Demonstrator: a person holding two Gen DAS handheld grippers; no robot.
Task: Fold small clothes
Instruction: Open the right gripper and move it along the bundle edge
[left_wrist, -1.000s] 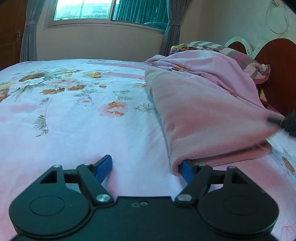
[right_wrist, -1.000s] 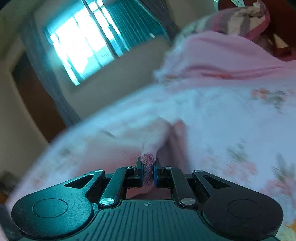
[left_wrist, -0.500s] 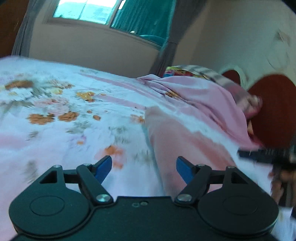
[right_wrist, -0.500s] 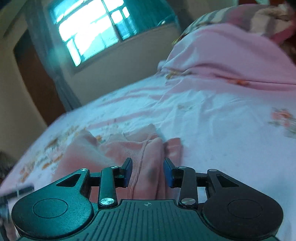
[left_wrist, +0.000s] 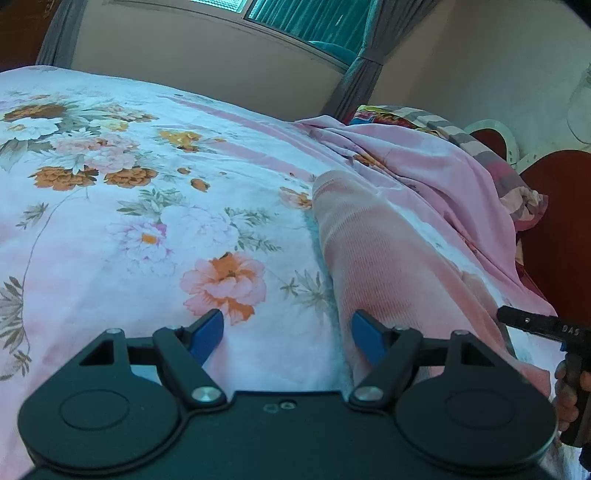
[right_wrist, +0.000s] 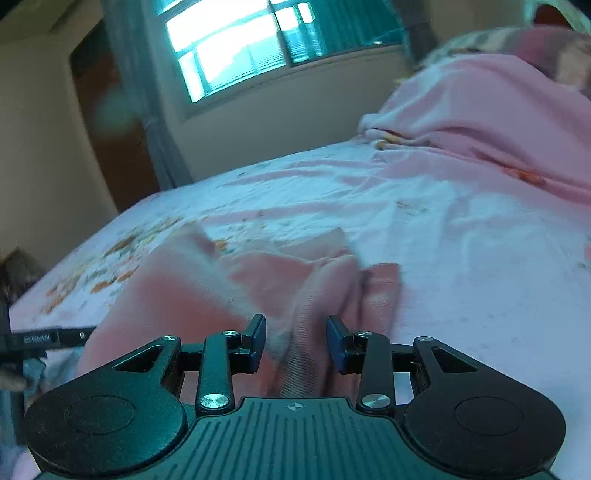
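Observation:
A small pink knit garment (left_wrist: 388, 266) lies folded on the floral bedsheet (left_wrist: 129, 206). My left gripper (left_wrist: 288, 330) is open and empty, above the garment's left edge, its right finger over the cloth. In the right wrist view the same garment (right_wrist: 221, 291) lies bunched on the sheet, and my right gripper (right_wrist: 295, 339) is open just above its ribbed end, holding nothing. The right gripper also shows at the right edge of the left wrist view (left_wrist: 543, 328); the left gripper shows at the left edge of the right wrist view (right_wrist: 40, 339).
A crumpled pink blanket (left_wrist: 424, 162) and striped pillows (left_wrist: 443, 125) lie at the bed's head by a dark red headboard (left_wrist: 554, 221). A window with teal curtains (right_wrist: 251, 44) is on the far wall. A brown door (right_wrist: 110, 122) stands left of it.
My right gripper opened and let go of the garment's ribbed end, which now lies on the bed. My left gripper lifted and drew back from the garment's edge.

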